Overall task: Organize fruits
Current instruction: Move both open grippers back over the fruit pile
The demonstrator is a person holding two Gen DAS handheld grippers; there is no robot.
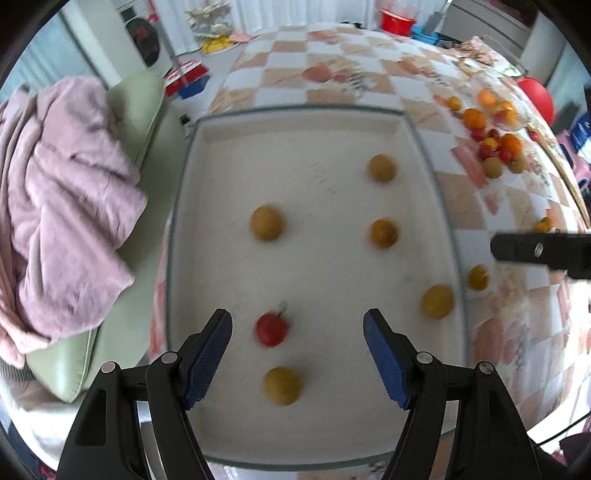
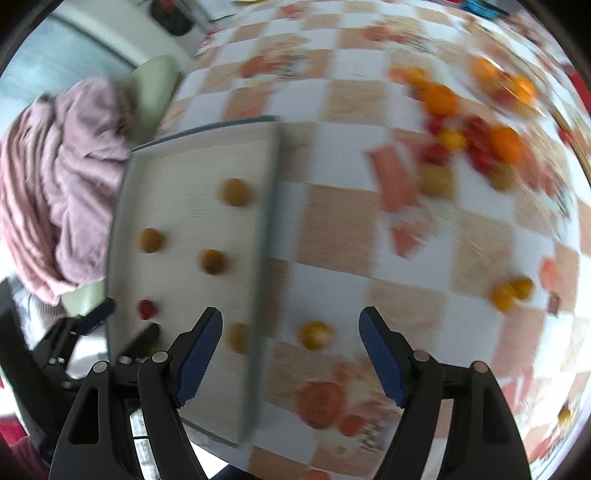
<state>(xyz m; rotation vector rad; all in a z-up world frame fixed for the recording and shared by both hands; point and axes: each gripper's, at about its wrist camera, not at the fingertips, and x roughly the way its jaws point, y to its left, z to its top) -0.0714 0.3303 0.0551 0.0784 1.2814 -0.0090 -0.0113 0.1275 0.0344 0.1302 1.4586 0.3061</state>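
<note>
A white tray (image 1: 207,229) lies on the checkered tablecloth and holds several yellow-green fruits (image 1: 266,223) and one red fruit (image 1: 271,329). My left gripper (image 1: 297,326) is open and empty above the tray's near end, with the red fruit between its fingers' line. My right gripper (image 2: 291,325) is open and empty over the cloth just right of the tray (image 2: 125,206). A yellow fruit (image 2: 314,334) lies on the cloth between its fingers. A pile of orange, red and green fruits (image 2: 476,140) lies at the far right, also in the left wrist view (image 1: 495,136).
A green cushion (image 1: 122,229) with a pink blanket (image 1: 62,206) lies left of the table. Two yellow fruits (image 2: 511,291) lie on the cloth at the right. The right gripper's finger (image 1: 539,251) shows at the left view's right edge. Red and blue containers (image 1: 397,20) stand far back.
</note>
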